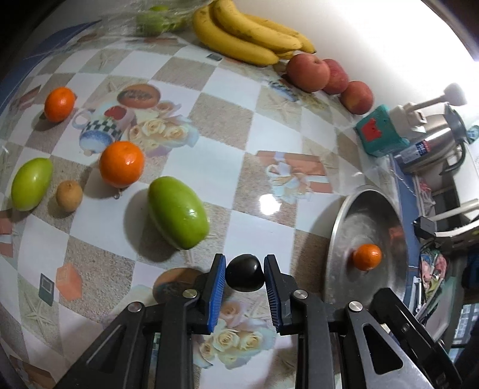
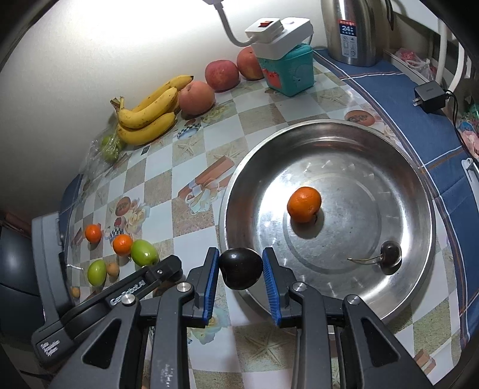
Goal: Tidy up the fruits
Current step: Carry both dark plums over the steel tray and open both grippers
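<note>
My left gripper (image 1: 245,276) is shut on a dark cherry (image 1: 245,276) above the checkered table. My right gripper (image 2: 240,267) is shut on another dark cherry (image 2: 240,267) at the near left rim of the steel plate (image 2: 404,287). The plate holds a tangerine (image 2: 304,204) and a stemmed cherry (image 2: 389,254). The plate (image 1: 338,239) and its tangerine (image 1: 366,256) lie to the right in the left wrist view. On the table lie two tangerines (image 1: 121,164) (image 1: 59,103), two green fruits (image 1: 178,212) (image 1: 31,183) and a small brown fruit (image 1: 69,196).
Bananas (image 1: 245,33) and three apples (image 1: 308,71) line the wall. A bag of green fruit (image 1: 155,19) lies at the far left. A teal box (image 2: 287,70) with a white power strip (image 2: 278,34), a steel kettle (image 2: 353,30) and a black charger (image 2: 429,97) stand behind the plate.
</note>
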A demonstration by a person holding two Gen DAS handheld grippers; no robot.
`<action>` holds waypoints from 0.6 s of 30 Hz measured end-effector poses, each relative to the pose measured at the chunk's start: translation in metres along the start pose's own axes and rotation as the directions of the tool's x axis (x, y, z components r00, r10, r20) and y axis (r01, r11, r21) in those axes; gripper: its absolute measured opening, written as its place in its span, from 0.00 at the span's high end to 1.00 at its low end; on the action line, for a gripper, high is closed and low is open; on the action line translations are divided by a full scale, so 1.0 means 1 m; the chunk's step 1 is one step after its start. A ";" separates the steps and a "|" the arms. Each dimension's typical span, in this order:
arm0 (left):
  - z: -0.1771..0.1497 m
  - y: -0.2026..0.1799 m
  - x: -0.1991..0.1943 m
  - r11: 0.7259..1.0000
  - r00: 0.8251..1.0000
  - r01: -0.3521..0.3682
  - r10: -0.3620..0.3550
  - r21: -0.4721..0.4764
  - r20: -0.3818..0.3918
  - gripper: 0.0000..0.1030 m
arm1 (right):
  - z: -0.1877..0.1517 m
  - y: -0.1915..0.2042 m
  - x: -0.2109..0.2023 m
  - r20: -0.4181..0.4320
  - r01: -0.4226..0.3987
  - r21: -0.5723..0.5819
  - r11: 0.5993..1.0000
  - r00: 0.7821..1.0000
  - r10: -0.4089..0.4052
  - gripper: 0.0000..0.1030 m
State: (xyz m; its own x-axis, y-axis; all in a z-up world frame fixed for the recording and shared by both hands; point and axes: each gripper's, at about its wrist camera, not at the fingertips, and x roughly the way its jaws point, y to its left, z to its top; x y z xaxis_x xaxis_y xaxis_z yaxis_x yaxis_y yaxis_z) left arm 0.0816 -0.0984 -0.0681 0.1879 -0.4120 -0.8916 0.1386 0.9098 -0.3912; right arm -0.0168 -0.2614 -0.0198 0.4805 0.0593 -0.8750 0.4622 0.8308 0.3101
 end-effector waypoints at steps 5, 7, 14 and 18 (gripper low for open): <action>-0.007 -0.017 -0.008 0.995 0.998 0.062 -0.063 0.074 0.016 0.73 | 0.006 -0.029 -0.006 0.028 0.032 0.086 0.996 0.999 -0.035 0.70; -0.014 -0.035 -0.012 0.985 0.995 0.098 -0.101 0.141 0.014 0.73 | 0.007 -0.046 -0.008 0.038 0.053 0.137 0.989 0.998 -0.059 0.70; -0.036 -0.083 -0.008 0.942 0.992 0.123 -0.127 0.313 -0.006 0.72 | 0.014 -0.081 -0.004 0.048 0.092 0.223 0.970 0.993 -0.105 0.70; -0.041 -0.098 0.002 0.920 0.995 0.097 -0.104 0.380 -0.002 0.72 | 0.014 -0.086 0.006 0.023 0.110 0.229 0.967 0.993 -0.119 0.70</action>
State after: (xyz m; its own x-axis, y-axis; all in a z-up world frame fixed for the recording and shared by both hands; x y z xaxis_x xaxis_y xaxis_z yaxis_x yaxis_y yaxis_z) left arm 0.0286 -0.1867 -0.0411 0.1704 -0.5041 -0.8466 0.5154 0.7779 -0.3594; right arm -0.0428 -0.3404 -0.0467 0.4395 -0.0528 -0.8967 0.6704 0.6837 0.2883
